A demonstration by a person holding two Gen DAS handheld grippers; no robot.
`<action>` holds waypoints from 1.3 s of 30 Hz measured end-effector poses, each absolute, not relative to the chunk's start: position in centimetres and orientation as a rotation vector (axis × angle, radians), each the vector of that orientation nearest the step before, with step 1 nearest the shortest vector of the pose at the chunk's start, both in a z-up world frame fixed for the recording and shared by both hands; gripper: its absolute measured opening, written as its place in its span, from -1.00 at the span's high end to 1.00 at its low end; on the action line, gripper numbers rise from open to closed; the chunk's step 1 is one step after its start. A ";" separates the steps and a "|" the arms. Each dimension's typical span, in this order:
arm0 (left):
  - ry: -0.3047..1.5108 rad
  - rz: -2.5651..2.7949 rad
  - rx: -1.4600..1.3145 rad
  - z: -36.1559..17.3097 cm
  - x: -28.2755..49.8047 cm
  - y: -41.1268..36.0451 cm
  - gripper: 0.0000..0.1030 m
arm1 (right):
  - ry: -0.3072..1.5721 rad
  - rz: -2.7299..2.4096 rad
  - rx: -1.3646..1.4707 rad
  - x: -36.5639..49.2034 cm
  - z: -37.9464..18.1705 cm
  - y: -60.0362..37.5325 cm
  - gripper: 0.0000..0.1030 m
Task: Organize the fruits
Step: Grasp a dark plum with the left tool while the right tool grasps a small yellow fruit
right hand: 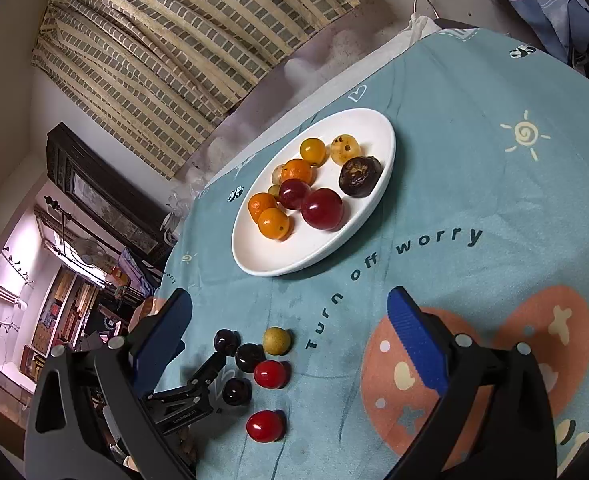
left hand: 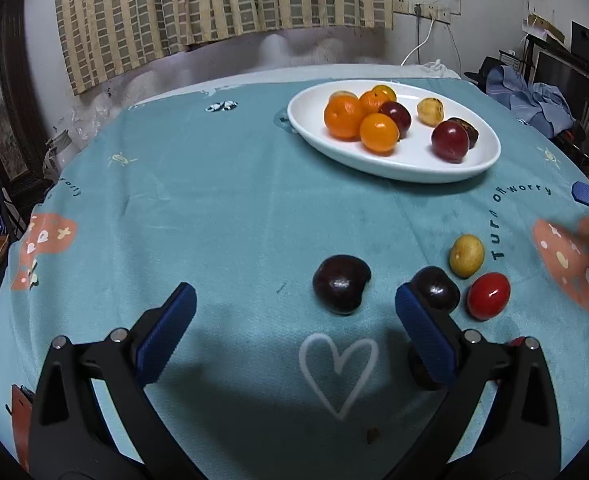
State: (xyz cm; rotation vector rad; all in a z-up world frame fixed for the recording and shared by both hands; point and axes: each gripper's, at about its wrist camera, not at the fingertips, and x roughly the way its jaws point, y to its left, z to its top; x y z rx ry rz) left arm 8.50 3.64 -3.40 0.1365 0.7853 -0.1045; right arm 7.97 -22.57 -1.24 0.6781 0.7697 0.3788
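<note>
Loose fruits lie well apart from plate.

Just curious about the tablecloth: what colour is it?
Teal tablecloth, printed with salmon-pink shapes, suns and dark lettering; best seen in the right wrist view.

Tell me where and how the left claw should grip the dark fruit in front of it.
Close across the widest middle of the dark fruit, from directly behind and above. It lies alone on the cloth, left of the others, and the open left claw already almost lines up with it.

Teal printed tablecloth, white plate, orange fruits
</note>
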 end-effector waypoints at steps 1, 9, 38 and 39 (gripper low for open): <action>0.790 -0.096 0.135 -3.4 8.6 3.8 -0.96 | 0.771 0.379 0.673 7.9 -1.3 -22.5 -0.91; 0.833 -0.129 0.148 -4.2 9.7 2.6 -0.92 | 0.785 0.364 0.637 8.0 -1.4 -22.0 -0.91; 0.875 -0.221 0.064 -4.6 10.9 2.5 0.39 | 0.937 0.550 0.543 9.9 -4.0 -16.8 -0.43; 0.875 -0.219 0.069 -4.6 10.9 2.4 0.39 | 0.950 0.548 0.534 10.1 -4.3 -16.4 -0.36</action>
